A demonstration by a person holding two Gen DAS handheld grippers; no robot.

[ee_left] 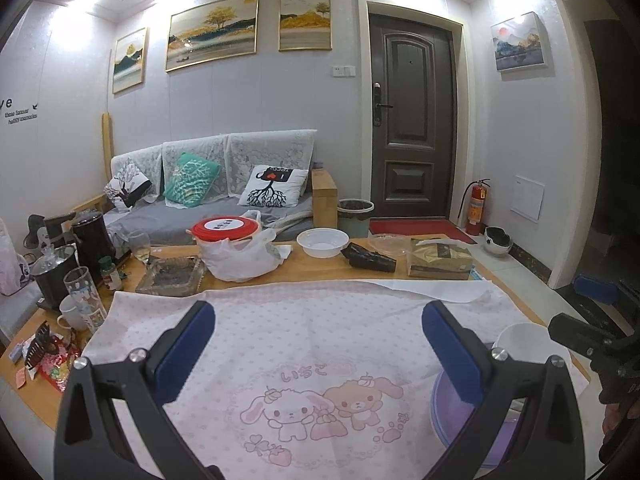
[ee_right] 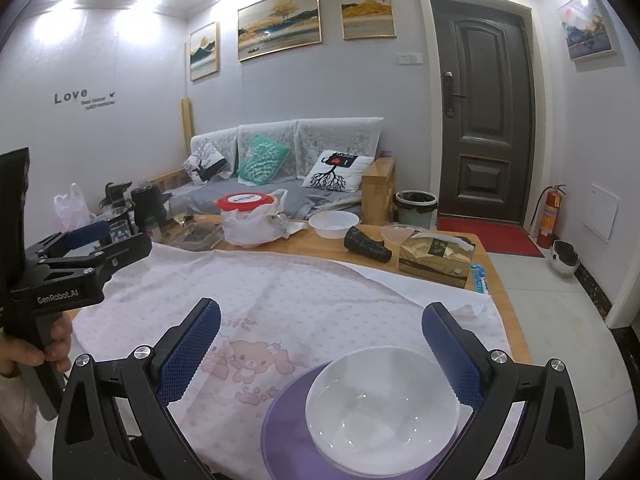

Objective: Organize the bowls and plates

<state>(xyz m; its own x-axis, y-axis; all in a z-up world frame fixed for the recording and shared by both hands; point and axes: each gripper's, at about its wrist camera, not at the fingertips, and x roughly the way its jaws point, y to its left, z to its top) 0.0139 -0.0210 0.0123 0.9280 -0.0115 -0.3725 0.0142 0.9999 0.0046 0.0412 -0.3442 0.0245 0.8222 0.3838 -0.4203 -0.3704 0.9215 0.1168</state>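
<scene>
A white bowl (ee_right: 382, 408) sits on a purple plate (ee_right: 288, 432) on the pink cartoon cloth (ee_right: 280, 300), near the table's right front. My right gripper (ee_right: 320, 336) is open and empty, its jaws held above and around the bowl. My left gripper (ee_left: 318, 334) is open and empty over the cloth, left of the stack. In the left wrist view the purple plate (ee_left: 452, 420) and the bowl (ee_left: 520, 338) show behind the right finger. The left gripper also shows in the right wrist view (ee_right: 116, 246).
At the table's far side stand a white bowl (ee_left: 322, 242), a clear plastic lid (ee_left: 388, 242), a tissue box (ee_left: 440, 260), a black pouch (ee_left: 372, 258), a bagged red-lidded container (ee_left: 226, 230), a glass tray (ee_left: 172, 276), glasses, mugs and kettles at the left.
</scene>
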